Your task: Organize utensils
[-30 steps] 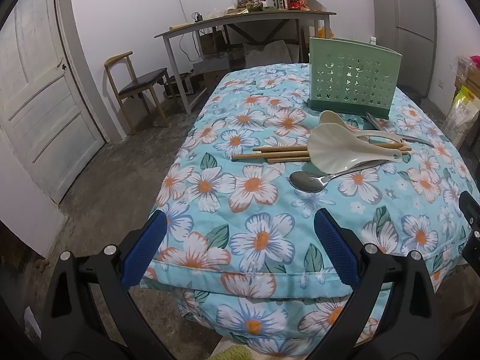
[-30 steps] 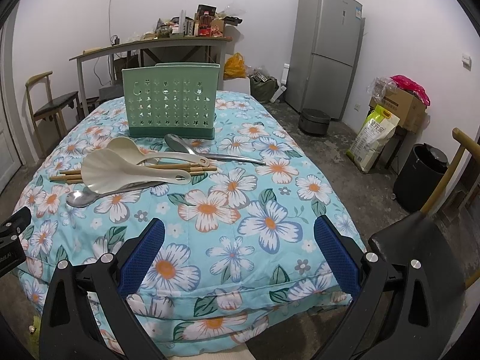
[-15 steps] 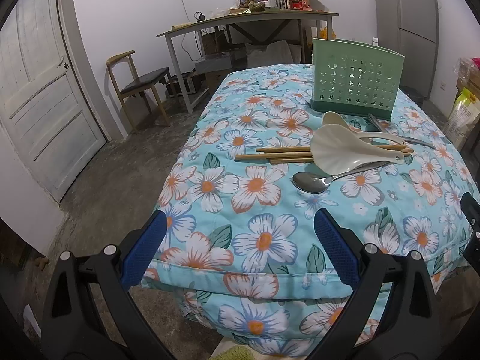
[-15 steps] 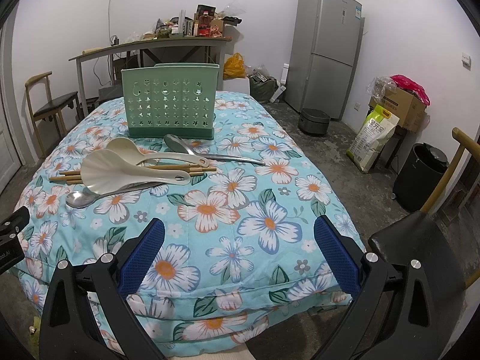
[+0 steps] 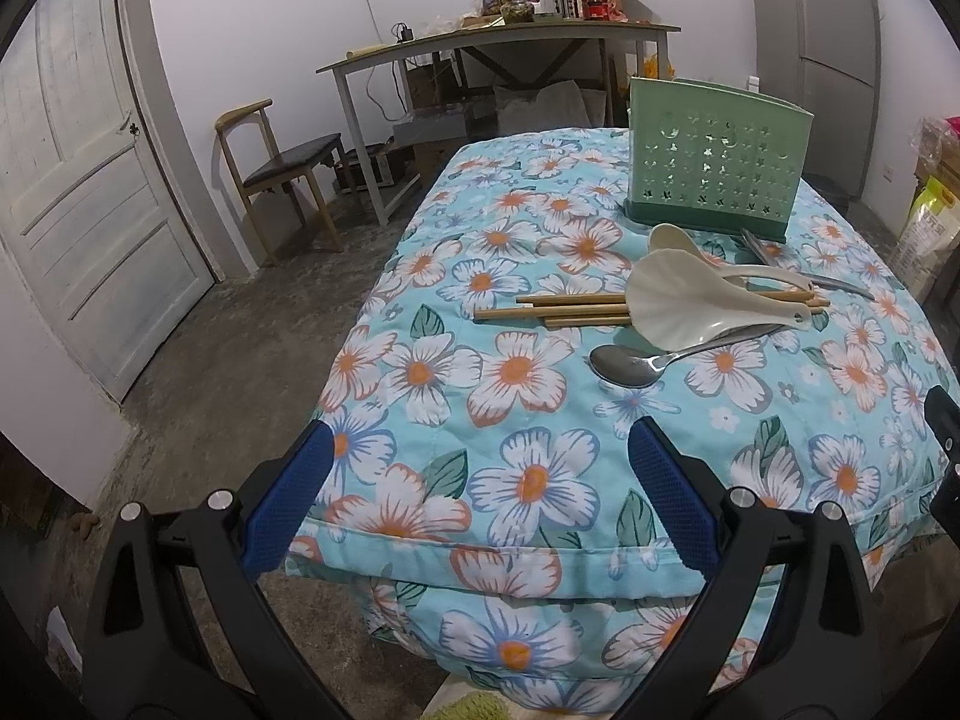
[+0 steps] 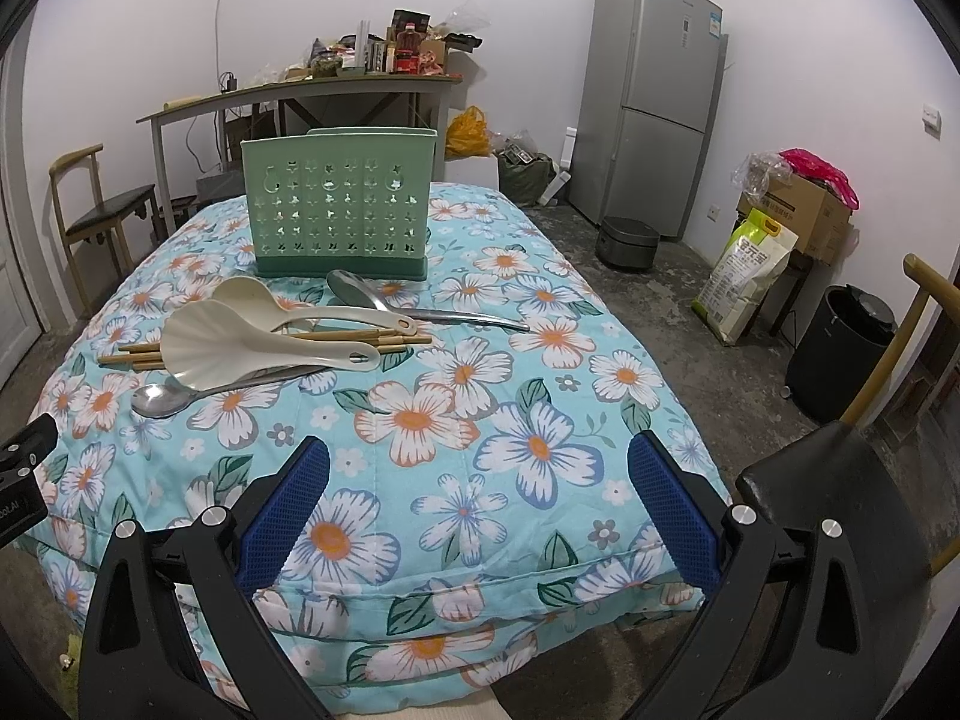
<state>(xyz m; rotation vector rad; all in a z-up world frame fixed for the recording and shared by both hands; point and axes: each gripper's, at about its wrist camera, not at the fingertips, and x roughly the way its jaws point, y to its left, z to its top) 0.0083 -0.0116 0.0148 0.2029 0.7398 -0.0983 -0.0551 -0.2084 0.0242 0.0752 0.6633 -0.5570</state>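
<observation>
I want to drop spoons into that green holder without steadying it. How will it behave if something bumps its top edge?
The green holder stands tall and thin on a narrow base, so it probably tips easily front to back. It rests on soft, quilted floral cloth, likely unsteady footing. Its perforated plastic walls and apparently empty state suggest it is light and may slide.

Glossy metal spoon (image 5: 624, 363), smooth cream plastic paddle (image 6: 240, 348), matt wooden chopsticks (image 5: 558, 307), perforated green plastic holder (image 6: 339, 204), quilted floral cloth (image 6: 456, 420).
</observation>
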